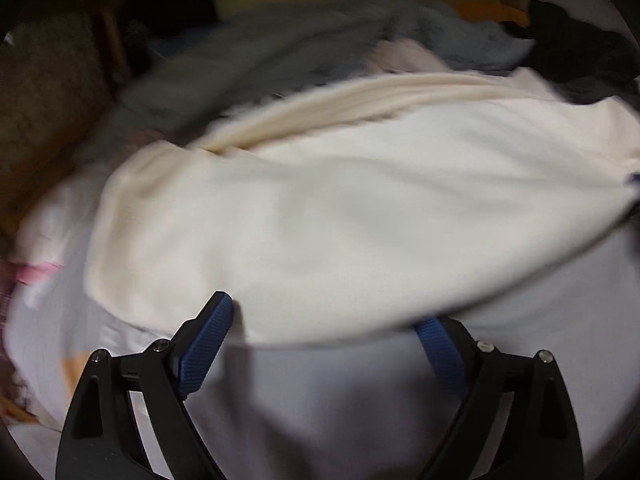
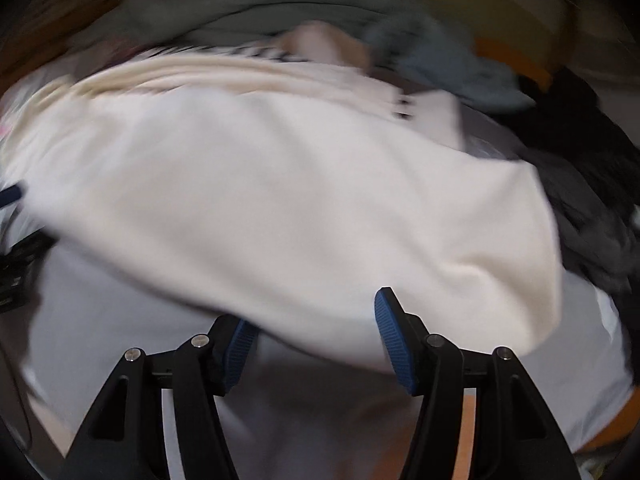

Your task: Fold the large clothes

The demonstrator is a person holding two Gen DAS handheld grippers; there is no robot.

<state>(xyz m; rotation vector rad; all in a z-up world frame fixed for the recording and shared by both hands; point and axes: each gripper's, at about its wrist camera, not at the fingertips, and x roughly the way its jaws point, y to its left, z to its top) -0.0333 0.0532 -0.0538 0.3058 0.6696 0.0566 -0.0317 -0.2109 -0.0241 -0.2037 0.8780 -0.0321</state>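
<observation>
My left gripper [image 1: 324, 316] and my right gripper [image 2: 314, 316] are both black with ribbed blue pads [image 1: 206, 344], and in front of them lies a plain cream garment [image 1: 340, 208] whose far edge looks a warmer, yellower cream. Under the cream garment is a pale lavender-white sheet [image 1: 520, 360], with a pink patch [image 1: 34, 272] to its left in my left view. Beyond the cream garment I see grey-blue cloth [image 2: 460, 68], dull green cloth [image 2: 240, 4], a black-and-white striped strip [image 2: 240, 52], and black clothing [image 1: 580, 48] to its right.

A pale sheet [image 1: 520, 340] carries the cream garment [image 1: 320, 220] and piled clothes [image 1: 280, 52].
</observation>
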